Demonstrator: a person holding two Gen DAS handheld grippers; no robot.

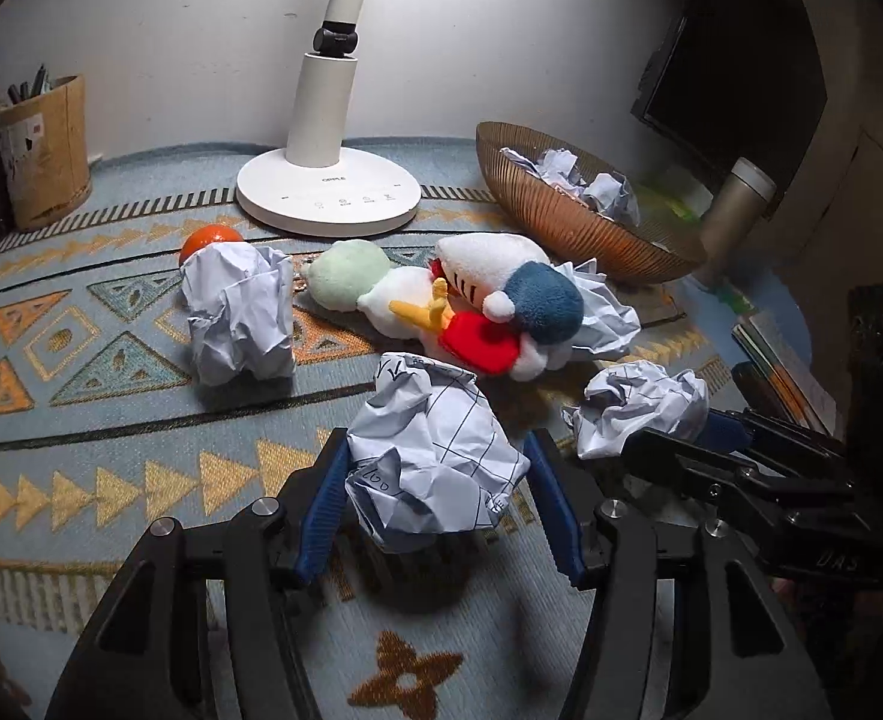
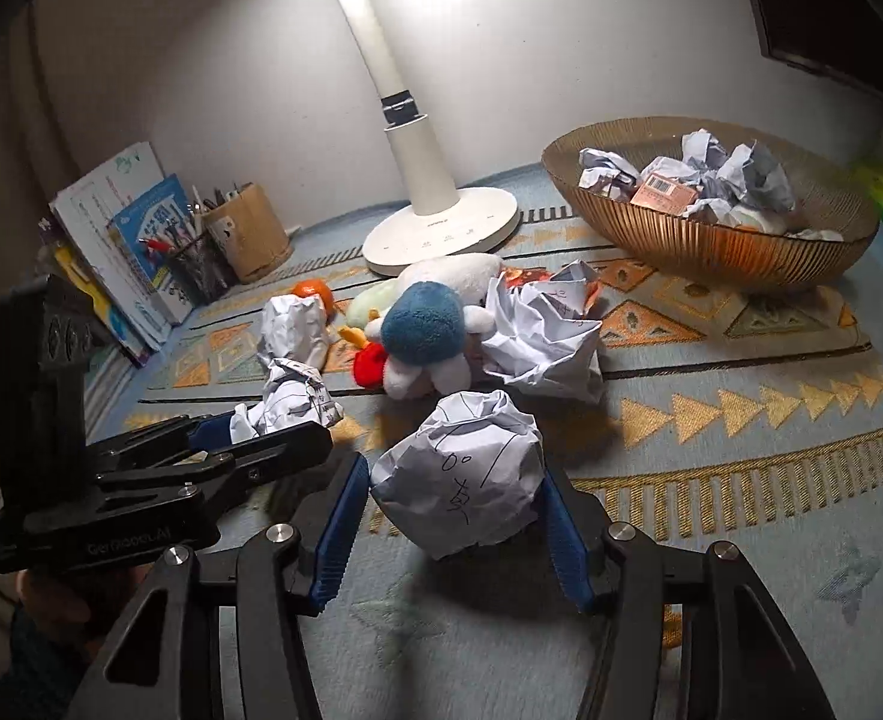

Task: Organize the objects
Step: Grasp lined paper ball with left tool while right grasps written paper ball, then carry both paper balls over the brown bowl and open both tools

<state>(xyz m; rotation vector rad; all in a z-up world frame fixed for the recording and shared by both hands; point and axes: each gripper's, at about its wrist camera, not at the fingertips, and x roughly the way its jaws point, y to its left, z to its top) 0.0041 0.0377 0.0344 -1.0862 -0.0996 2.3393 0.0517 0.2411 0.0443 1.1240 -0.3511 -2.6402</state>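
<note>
My left gripper [image 1: 435,468] is shut on a crumpled paper ball [image 1: 435,456] with grid lines, just above the rug. My right gripper [image 2: 456,480] is shut on another crumpled paper ball [image 2: 462,468] with pen marks; it shows in the left wrist view [image 1: 645,414] too. The left gripper [image 2: 273,426] with its ball also shows in the right wrist view. Two more paper balls [image 1: 240,315] [image 2: 546,330] lie by a plush toy [image 1: 459,300]. An amber ribbed bowl [image 2: 711,240] at the back right holds several paper balls.
A white desk lamp [image 1: 327,192] stands at the back middle. An orange [image 1: 210,240] sits behind the left paper ball. A cardboard pen holder [image 1: 45,150] and books [image 2: 117,240] stand at the left. A metal flask [image 1: 735,204] stands right of the bowl.
</note>
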